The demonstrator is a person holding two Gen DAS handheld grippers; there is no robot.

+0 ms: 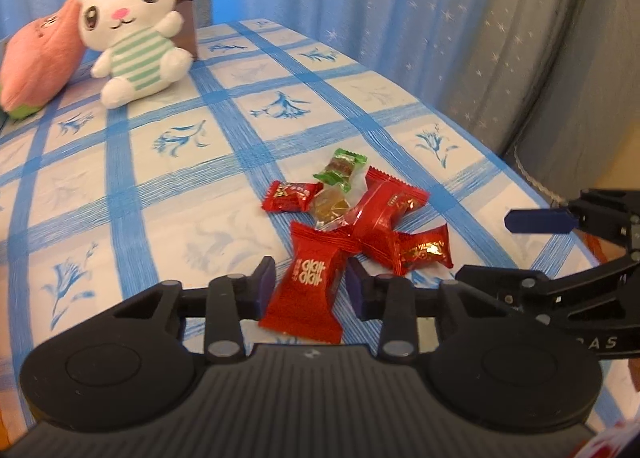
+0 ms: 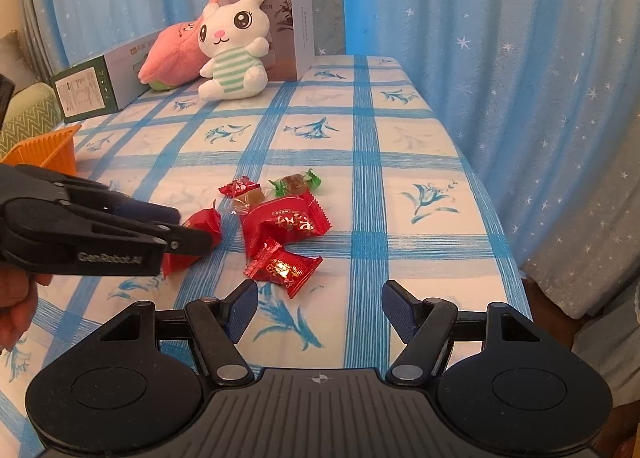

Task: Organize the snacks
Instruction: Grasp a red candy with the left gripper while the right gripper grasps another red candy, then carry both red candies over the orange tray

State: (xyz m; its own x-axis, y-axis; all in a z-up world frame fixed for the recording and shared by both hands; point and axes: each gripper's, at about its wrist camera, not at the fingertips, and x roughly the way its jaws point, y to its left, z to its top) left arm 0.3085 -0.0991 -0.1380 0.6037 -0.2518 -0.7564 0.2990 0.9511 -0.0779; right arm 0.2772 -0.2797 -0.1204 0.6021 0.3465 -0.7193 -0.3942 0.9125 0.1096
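Observation:
A heap of wrapped snacks lies on the blue-checked tablecloth (image 1: 160, 185). My left gripper (image 1: 310, 282) is shut on a red snack packet (image 1: 308, 286) at the near side of the heap; in the right wrist view its fingers (image 2: 192, 238) cover that packet (image 2: 204, 221). Behind it lie a large red packet (image 2: 286, 223), a small red-and-gold one (image 2: 284, 266), a green-wrapped candy (image 2: 296, 181), a clear-wrapped brown candy (image 2: 248, 197) and a small red candy (image 2: 238, 186). My right gripper (image 2: 320, 310) is open over the cloth just short of the red-and-gold packet, nothing between its fingers.
A white plush rabbit (image 2: 232, 53) and a pink plush (image 2: 172, 57) lean on boxes (image 2: 296, 29) at the far end. A long green-and-white box (image 2: 92, 89) and an orange basket (image 2: 48, 149) stand at the left. Blue starred curtains hang behind; the table edge runs down the right.

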